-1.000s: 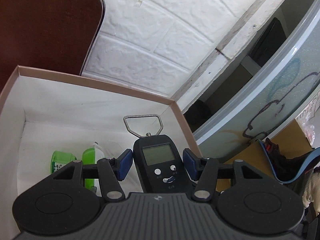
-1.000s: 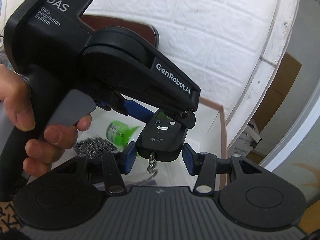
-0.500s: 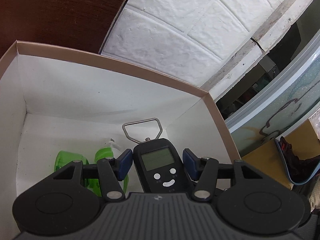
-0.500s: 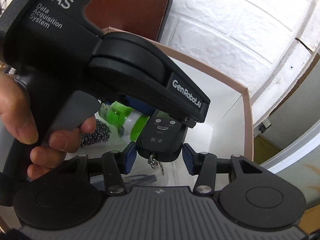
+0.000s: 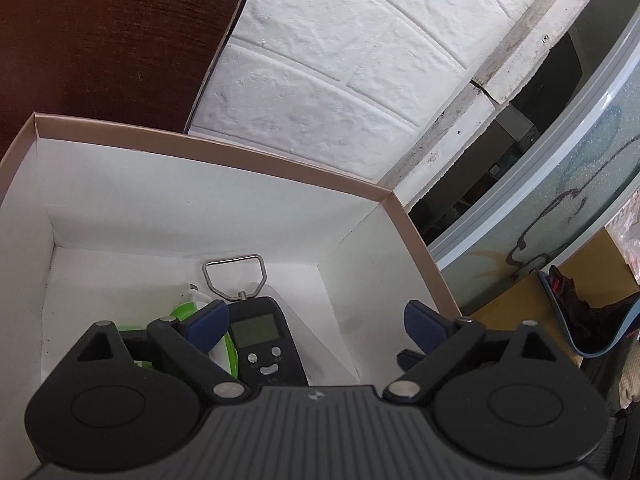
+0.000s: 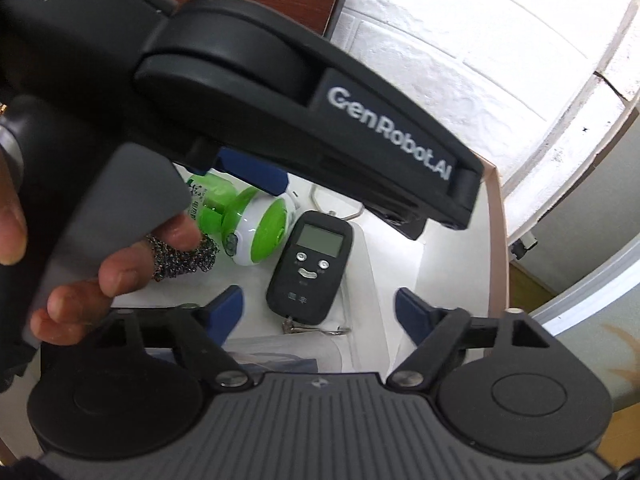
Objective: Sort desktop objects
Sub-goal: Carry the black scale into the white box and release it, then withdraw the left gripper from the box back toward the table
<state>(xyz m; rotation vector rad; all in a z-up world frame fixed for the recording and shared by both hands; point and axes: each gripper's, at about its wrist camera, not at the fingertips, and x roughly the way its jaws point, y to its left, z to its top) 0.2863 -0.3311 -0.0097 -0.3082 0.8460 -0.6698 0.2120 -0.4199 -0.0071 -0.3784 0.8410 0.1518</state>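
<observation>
I have both grippers over the open box [image 5: 224, 152], a white-lined one with a tan rim. The black hand scale [image 6: 310, 268] lies flat on the box floor, screen up, its metal loop [image 5: 234, 276] toward the far wall and its hook [image 6: 316, 326] toward the near edge. It sits closer to the right wall than to the left.

My left gripper [image 5: 316, 322] has its jaws opening: the blue pads stand wide, the left one just beside the scale's upper corner, the right one well clear, so nothing is pinched. My right gripper [image 6: 318, 304] has its jaws opening too, with the blue pads spread on either side of the scale's lower end and not pressing it.

Just left of the scale lies a green and white gadget [image 6: 256, 232] on its side, and beside that a dark metal scrubber [image 6: 184, 258]. A hand [image 6: 120, 272] grips the left tool's handle, which fills the upper part of the right view. Behind the box are a white brick wall [image 5: 340, 60] and a brown chair back [image 5: 108, 40].
</observation>
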